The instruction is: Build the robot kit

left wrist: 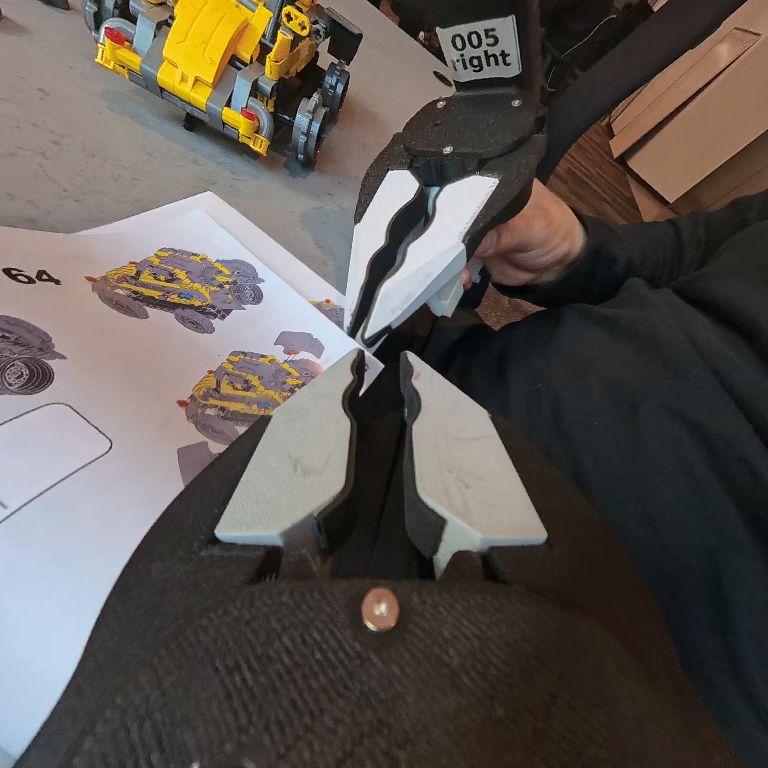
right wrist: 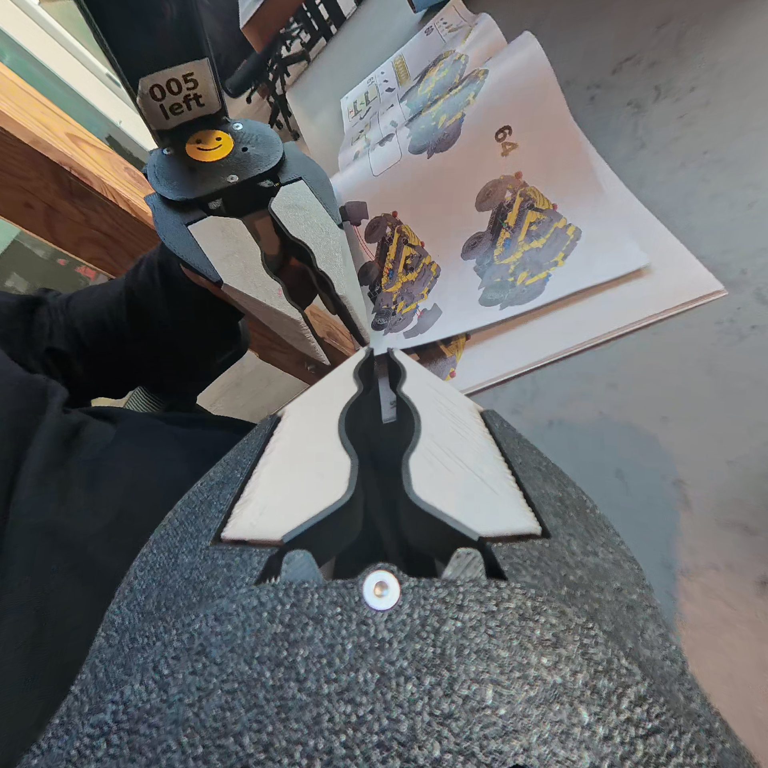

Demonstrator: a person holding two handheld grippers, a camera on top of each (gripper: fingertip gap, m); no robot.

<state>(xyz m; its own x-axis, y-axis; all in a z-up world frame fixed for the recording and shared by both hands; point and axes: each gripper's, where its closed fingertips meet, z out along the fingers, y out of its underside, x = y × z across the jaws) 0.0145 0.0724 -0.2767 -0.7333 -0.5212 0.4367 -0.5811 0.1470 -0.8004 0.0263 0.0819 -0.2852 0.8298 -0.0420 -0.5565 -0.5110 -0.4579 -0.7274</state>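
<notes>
An open instruction booklet (left wrist: 124, 386) with pictures of a yellow and grey vehicle lies on the grey table (left wrist: 62, 145). My right gripper (right wrist: 380, 352) is shut on the near corner of its top page (right wrist: 540, 124), which curves up off the booklet; the paper shows edge-on between the jaws. The right gripper also shows in the left wrist view (left wrist: 358, 334), pinching the page edge. My left gripper (left wrist: 382, 355) is open, its tips right at the same page corner, just below the right gripper. It shows in the right wrist view (right wrist: 340, 347) too.
A yellow and grey brick-built vehicle (left wrist: 216, 70) stands on the table beyond the booklet. A person's hand (left wrist: 528, 245) holds the right gripper; dark clothing (left wrist: 623, 415) fills the near side. A wooden ledge (right wrist: 62, 166) runs at the left, with chairs (right wrist: 286, 54) behind. The grippers are tip to tip, or close to it.
</notes>
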